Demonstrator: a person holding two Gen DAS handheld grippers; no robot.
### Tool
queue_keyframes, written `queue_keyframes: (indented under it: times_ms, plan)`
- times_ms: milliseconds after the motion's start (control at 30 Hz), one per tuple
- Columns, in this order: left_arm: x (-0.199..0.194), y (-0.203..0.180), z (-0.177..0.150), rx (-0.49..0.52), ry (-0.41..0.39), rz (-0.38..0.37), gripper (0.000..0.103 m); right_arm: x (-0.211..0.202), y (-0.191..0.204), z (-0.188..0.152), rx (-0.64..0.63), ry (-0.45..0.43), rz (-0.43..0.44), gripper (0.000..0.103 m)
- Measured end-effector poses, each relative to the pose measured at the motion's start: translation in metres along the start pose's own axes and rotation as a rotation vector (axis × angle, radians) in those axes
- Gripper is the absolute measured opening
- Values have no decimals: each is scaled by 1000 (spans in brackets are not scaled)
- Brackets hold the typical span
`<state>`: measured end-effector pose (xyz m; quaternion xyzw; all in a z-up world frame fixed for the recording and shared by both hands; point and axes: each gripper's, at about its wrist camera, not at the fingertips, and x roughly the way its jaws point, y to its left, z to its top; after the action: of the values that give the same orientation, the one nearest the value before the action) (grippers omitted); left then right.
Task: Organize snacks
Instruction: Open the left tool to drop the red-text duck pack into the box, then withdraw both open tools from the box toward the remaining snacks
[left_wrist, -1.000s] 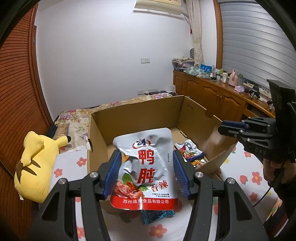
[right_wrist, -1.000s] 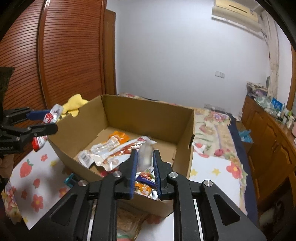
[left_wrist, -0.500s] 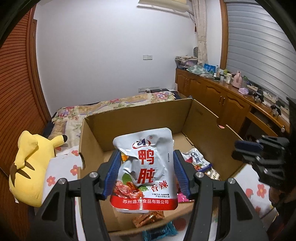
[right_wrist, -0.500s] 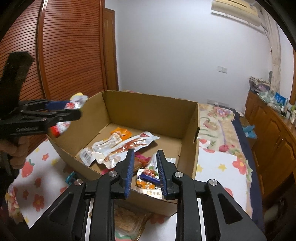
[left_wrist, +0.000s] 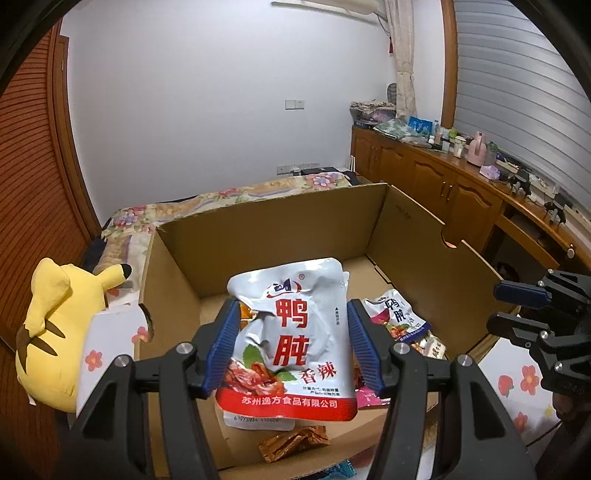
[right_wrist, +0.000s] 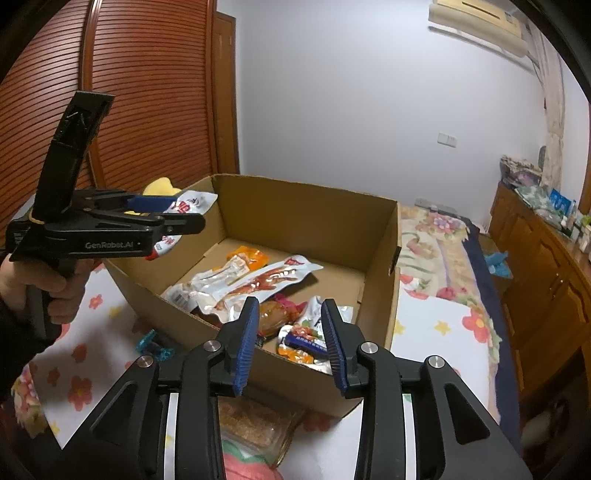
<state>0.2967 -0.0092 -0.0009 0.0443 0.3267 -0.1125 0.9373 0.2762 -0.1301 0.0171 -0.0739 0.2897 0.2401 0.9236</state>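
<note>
Gripping the silver pouch (left_wrist: 295, 332) by its side edges, the left gripper (left_wrist: 291, 343) holds it upright above the near-left part of the cardboard box (left_wrist: 280, 218), long axis vertical, so release likely sends it straight down among the packets there. The right gripper (right_wrist: 290, 343) hangs open and empty over the box's near wall, seemingly close above a blue-labelled packet (right_wrist: 306, 341).

right hand-held gripper (right_wrist: 290, 339) poised open over the near edge of a cardboard box (right_wrist: 306, 206) of snacks.

its blue-padded jaws stand apart with nothing between them; inside the box lie a long silver pouch (right_wrist: 258, 284), an orange packet (right_wrist: 247, 258) and a blue-banded packet (right_wrist: 306, 341). at left, the left hand-held gripper (right_wrist: 173, 218) grips a white-and-red snack pouch (right_wrist: 184, 208) above the box's left wall. the box sits on a flower-print bed (right_wrist: 439, 325).
</note>
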Motion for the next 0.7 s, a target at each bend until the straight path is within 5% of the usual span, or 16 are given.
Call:
queue_keyframes:
  times_ms: [400, 700]
  plan:
    - [-18, -3, -3, 9, -21, 1, 64, -9, 5, -2, 7, -1, -11, 44]
    - [-58, -16, -24, 39, -53, -13, 69, -31, 13, -11, 41, -8, -39, 70]
